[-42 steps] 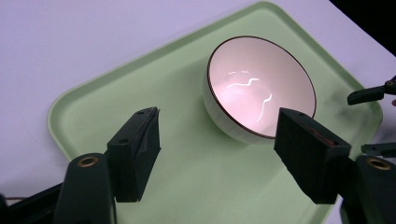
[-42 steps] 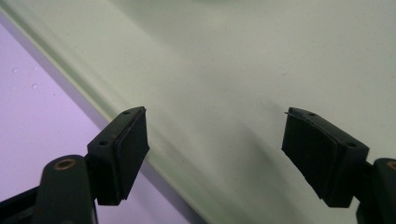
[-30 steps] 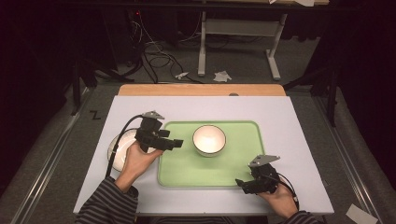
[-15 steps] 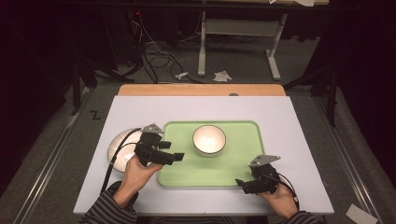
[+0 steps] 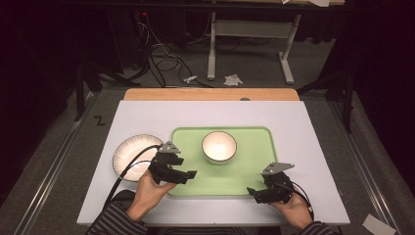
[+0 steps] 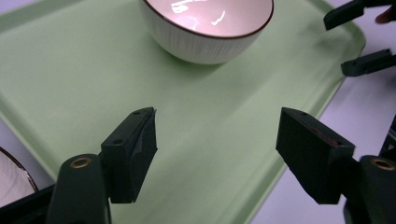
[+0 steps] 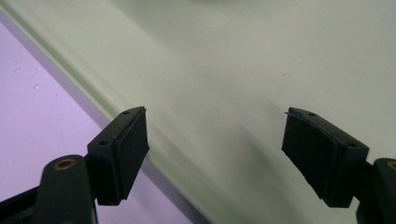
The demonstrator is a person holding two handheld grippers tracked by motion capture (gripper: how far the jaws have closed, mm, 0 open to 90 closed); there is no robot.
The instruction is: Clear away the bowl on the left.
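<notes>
Both grippers are sitting at the near edge of the green tray (image 5: 249, 178) — left gripper (image 5: 188, 175) hanging over its 7 o'clock corner, right gripper (image 5: 252, 192) at the 5 o'clock corner. Left jaws are standing wide, having just been closing a touch, with nothing between them but bare tray; in the left gripper view the tray's rim (image 6: 261, 186) is running between the jaws. Right jaws are also gaping wide and gripping nothing, straddling the tray's raised lip (image 7: 116, 112) in the right gripper view. The white bowl (image 5: 219, 146) is resting upright on the tray, slightly toward 11 o'clock of centre, well apart from both grippers; a white plate (image 5: 128, 152) is lying on the table (image 5: 303, 127) just off the tray's 9 o'clock edge. Judging the tray: thin moulded plastic, light, stiff enough but smooth, so it's likely slippery under the pads. The bowl is looking ceramic — fragile, and free to slide if the tray tilts. Best hold, I'm thinking: pinching the raised lip at both near corners together, keeping it level.
</notes>
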